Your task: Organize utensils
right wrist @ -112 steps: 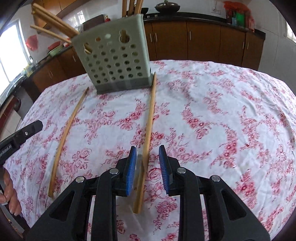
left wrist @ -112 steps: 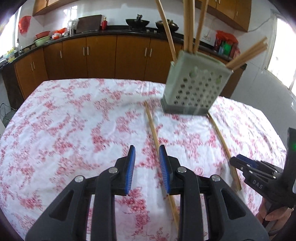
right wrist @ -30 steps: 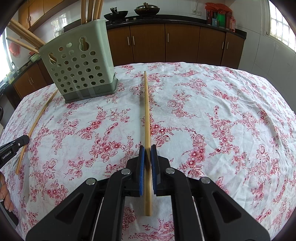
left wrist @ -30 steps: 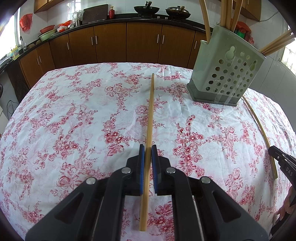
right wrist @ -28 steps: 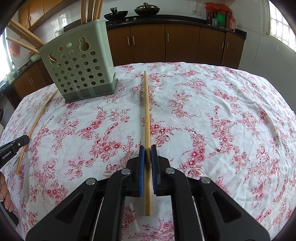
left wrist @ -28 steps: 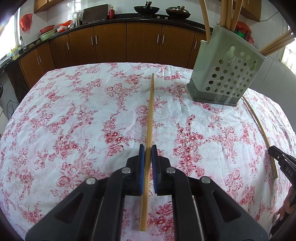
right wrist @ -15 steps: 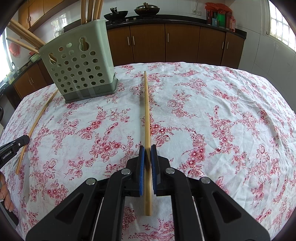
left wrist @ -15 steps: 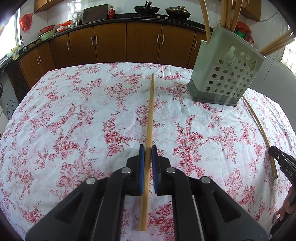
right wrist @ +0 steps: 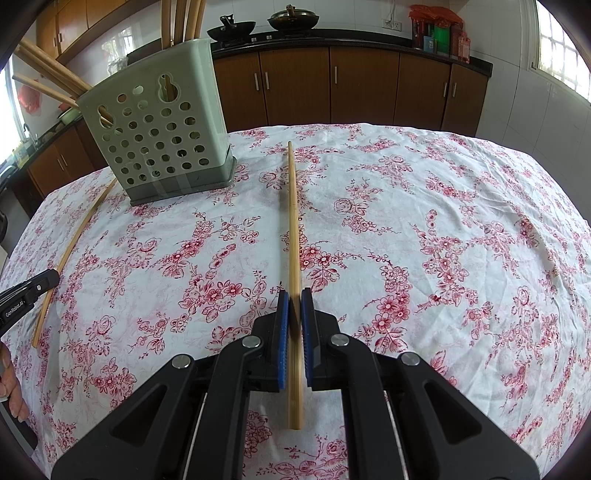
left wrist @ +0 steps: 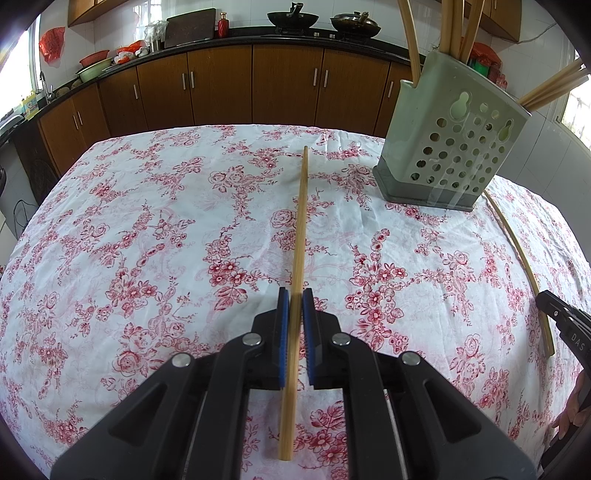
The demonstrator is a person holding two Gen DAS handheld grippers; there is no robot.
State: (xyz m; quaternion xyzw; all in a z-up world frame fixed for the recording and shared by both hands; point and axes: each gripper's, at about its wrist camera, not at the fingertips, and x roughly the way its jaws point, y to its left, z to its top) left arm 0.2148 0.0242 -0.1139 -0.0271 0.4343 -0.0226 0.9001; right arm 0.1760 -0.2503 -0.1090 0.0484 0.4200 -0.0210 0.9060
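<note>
Now each black gripper, left (left wrist: 293, 306) and right (right wrist: 294, 302), is clamped on its own long bamboo chopstick (left wrist: 299, 236) (right wrist: 293, 229) above the floral tablecloth (left wrist: 147, 229); next, tipping both into the perforated green plastic holder (left wrist: 450, 147)

Two long bamboo chopsticks, pale tan, slim. Left chopstick (left wrist: 299, 236) runs near-to-far over the floral cloth, left of the holder, near end clamped betw. blue pads. Right chopstick (right wrist: 292, 229) likewise, right of the holder, clamped near its near end. Holder (right wrist: 159, 129): grey-green perforated plastic caddy, upright, far-centre of table, w/ several more chopsticks (left wrist: 452, 22) standing in it, some leaning outward.
</note>
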